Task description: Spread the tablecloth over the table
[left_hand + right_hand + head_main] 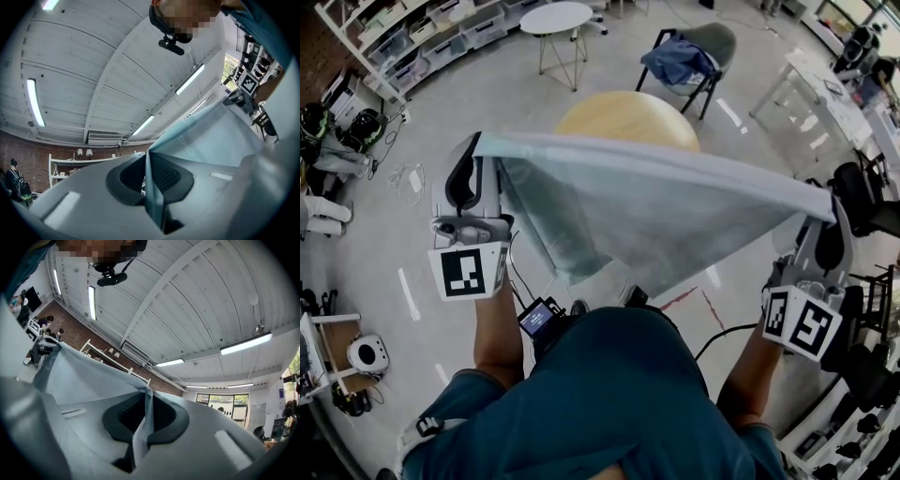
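A pale blue-grey tablecloth [656, 206] hangs stretched in the air between my two grippers, its top edge taut and the rest sagging toward me. My left gripper [480, 148] is shut on its left corner, and my right gripper [832, 214] is shut on its right corner. The round wooden table [623, 114] stands beyond the cloth, its near half hidden by it. In the left gripper view the cloth [206, 140] runs pinched between the dark pads of the left gripper [150, 164]. The right gripper view shows the cloth [79, 376] clamped the same way in the right gripper [146, 404].
A small white round table [558, 17] and a chair with a blue garment [682, 56] stand behind the wooden table. Shelves [412, 42] line the far left, desks [820, 89] the far right. Gear and cables lie on the floor at left [356, 356].
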`<state>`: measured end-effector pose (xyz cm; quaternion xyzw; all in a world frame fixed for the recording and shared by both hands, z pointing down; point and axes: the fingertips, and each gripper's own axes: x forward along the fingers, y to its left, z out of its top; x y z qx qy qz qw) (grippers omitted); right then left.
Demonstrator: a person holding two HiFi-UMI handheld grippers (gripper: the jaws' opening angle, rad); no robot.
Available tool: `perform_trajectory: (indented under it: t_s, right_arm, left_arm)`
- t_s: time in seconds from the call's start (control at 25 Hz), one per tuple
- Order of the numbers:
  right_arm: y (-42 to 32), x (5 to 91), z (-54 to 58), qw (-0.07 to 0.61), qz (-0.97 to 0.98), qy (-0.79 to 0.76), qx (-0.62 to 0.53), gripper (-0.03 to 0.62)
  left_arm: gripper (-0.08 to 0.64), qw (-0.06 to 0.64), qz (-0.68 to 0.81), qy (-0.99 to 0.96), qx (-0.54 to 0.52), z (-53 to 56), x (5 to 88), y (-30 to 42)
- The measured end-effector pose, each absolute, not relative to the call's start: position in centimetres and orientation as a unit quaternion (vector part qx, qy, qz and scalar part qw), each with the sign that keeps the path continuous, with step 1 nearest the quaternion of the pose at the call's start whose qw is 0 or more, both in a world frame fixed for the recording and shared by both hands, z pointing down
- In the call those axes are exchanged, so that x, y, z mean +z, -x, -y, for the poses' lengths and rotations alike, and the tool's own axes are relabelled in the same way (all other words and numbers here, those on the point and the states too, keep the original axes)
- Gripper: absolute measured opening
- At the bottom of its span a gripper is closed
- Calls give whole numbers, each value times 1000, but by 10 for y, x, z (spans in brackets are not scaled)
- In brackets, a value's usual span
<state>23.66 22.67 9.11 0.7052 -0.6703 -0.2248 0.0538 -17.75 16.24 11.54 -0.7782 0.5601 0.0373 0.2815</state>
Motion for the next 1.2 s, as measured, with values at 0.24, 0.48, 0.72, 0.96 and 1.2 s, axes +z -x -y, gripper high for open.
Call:
perform_trajectory:
  t_s: [0.24,0.48,0.72,0.96,1.2]
  right_arm:
    - [-298,95,-178,48,690,-689,-214,12]
    - [-332,95,-155,36,706,-673,-219,12]
    - [-338,105,-140,25,717,-666,-206,12]
    - [-334,111,-125,34,709,-678,-191,12]
    - [-339,106,-106,44,685,-702,-190,12]
  left_arm:
    - [15,275,-580,767,15,-133,121,119]
    - [15,270,-603,750,8,-129,125,91]
    - [15,285,-605,743,-32,-129,126,84]
    - [15,286,-590,754,-33,-101,127,88]
    - [17,300,-558,773,-45,-54,122,81]
